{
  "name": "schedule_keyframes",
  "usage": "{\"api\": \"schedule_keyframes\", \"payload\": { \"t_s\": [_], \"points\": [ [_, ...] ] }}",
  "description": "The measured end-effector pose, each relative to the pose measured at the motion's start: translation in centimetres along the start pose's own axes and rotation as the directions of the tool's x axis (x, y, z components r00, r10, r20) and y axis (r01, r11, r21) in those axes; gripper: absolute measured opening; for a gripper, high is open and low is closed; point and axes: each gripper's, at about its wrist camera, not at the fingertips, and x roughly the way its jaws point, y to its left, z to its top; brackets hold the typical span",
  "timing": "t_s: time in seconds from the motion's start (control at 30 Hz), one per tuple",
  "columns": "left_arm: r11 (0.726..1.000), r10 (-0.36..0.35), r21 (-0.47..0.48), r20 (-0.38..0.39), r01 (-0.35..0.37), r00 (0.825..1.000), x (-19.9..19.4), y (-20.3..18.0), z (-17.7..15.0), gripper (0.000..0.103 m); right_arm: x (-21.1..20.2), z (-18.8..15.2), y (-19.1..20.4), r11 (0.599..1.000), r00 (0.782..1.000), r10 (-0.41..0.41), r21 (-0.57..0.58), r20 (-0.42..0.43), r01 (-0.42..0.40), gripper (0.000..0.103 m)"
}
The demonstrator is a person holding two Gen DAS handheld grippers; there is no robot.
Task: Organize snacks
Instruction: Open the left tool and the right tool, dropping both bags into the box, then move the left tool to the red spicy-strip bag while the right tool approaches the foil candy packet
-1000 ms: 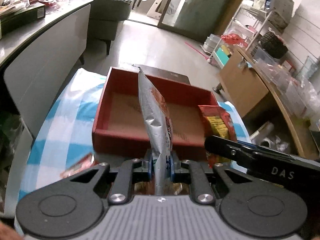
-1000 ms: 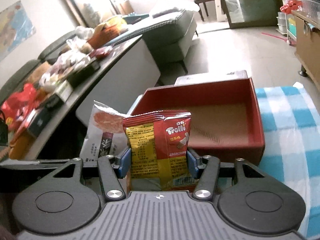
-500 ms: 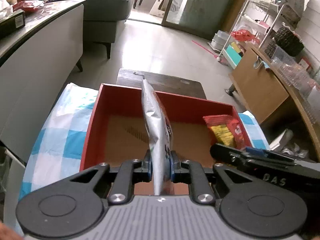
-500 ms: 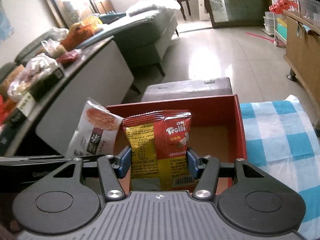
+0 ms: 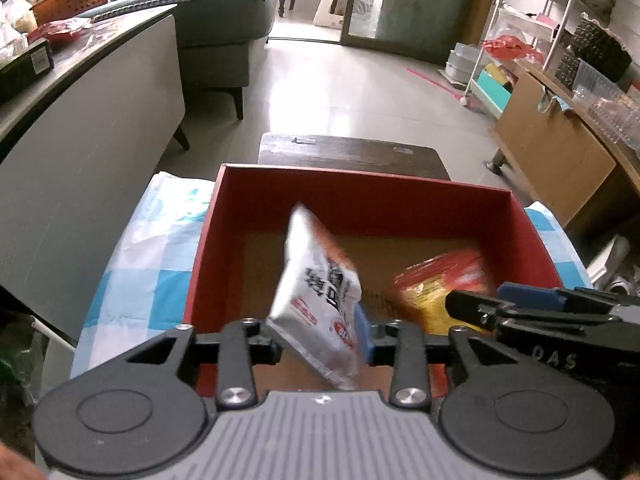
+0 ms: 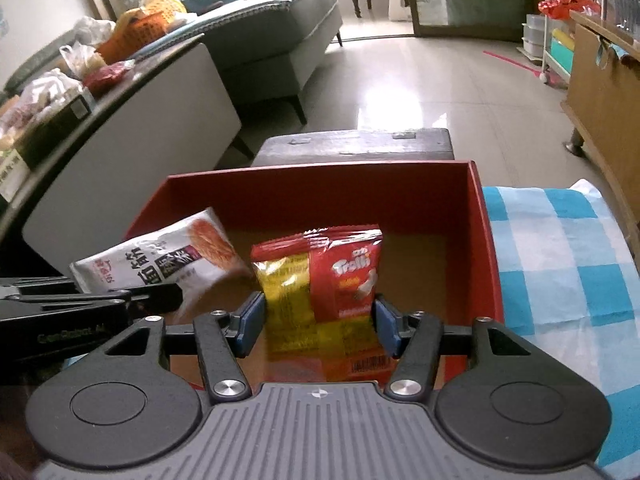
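The red box (image 5: pixel 360 204) is rigid card with a brown floor, set on a blue-checked cloth (image 6: pixel 560 264). The left gripper (image 5: pixel 320 344) is opening; the glossy white foil packet (image 5: pixel 320 300) tilts loose between its pads, over the box. The right gripper (image 6: pixel 318 326) is opening around the crinkled red-yellow Trolli bag (image 6: pixel 320 280), upright inside the box.

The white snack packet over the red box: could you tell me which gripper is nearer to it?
Left. The white snack packet tips between the left gripper's opening jaws. The right gripper, off to its side, has the red Trolli packet between its own opening jaws.
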Motion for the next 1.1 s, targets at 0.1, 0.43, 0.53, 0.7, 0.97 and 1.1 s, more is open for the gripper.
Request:
{"api": "schedule_keyframes", "payload": {
  "t_s": [0.1,0.43,0.53,0.7,0.97,1.1],
  "points": [
    [1.000,0.003,-0.007,0.000,-0.003,1.000,-0.1,0.1,0.1,0.034,-0.2,0.2,-0.2,1.000,1.000,-0.007,0.000,0.009,0.007,0.067],
    [1.000,0.015,0.004,0.031,-0.015,0.999,-1.6,0.0,-0.1,0.046,-1.5,0.0,0.8,1.000,0.999,-0.003,-0.004,0.036,0.003,0.072],
    [1.000,0.011,-0.003,0.040,-0.011,0.999,-2.4,0.2,-0.2,0.047,-2.4,0.0,1.2,1.000,0.999,0.007,-0.006,0.049,-0.007,0.072],
    [1.000,0.016,-0.006,0.055,-0.016,0.998,-3.9,0.7,-0.8,0.048,-4.1,-0.5,1.9,1.000,0.998,0.007,-0.016,0.070,-0.006,0.075],
    [0.998,0.013,-0.056,0.001,-0.013,1.000,-6.1,3.1,-4.4,0.055,-6.1,-2.3,3.7,0.997,0.998,0.028,-0.068,0.055,-0.025,0.076],
    [0.995,-0.003,-0.098,-0.055,-0.003,0.999,-6.7,4.3,-6.8,0.055,-7.0,-3.6,4.8,0.995,0.998,0.053,-0.087,0.036,-0.050,0.077]
  ]
}}
